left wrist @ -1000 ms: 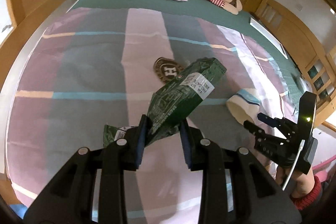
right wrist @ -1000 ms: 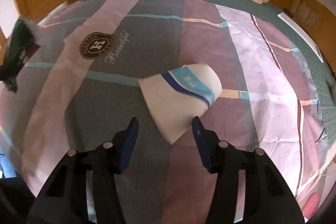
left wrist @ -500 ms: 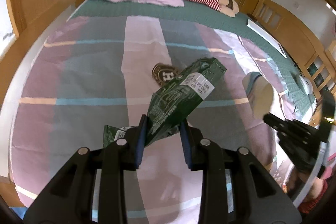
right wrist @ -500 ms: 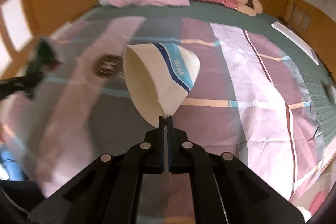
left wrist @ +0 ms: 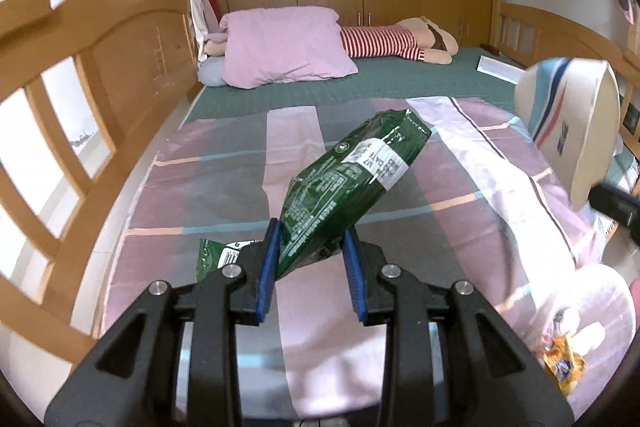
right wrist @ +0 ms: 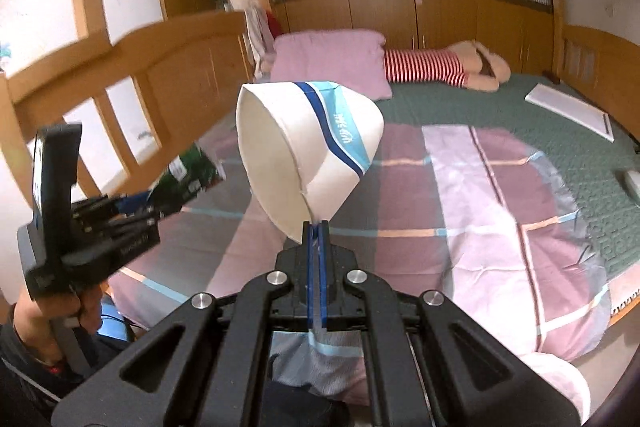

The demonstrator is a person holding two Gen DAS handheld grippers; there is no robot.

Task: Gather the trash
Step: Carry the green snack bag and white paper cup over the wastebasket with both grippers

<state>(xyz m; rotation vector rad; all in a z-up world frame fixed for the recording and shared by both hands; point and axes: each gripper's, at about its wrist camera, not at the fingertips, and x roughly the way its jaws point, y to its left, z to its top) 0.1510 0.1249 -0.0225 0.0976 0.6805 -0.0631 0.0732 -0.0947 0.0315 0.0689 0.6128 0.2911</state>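
Note:
My left gripper [left wrist: 310, 239] is shut on a crumpled green snack bag [left wrist: 352, 183] and holds it up above the bed. My right gripper [right wrist: 319, 227] is shut on the rim of a squashed white paper cup [right wrist: 304, 151] with blue stripes, lifted off the quilt. The cup also shows at the right edge of the left wrist view [left wrist: 572, 123]. The left gripper with the green bag shows at the left of the right wrist view [right wrist: 132, 219].
A striped pink and grey quilt [left wrist: 224, 195] covers the bed. A pink pillow [left wrist: 284, 47] and a striped doll [left wrist: 392, 43] lie at the head. Wooden rails [left wrist: 80, 115] run along the left. A pink bag holding wrappers [left wrist: 580, 323] sits at lower right.
Both grippers have lifted and tilted up from the quilt, carrying the green bag and the paper cup. The right gripper closed on the cup a second ago.

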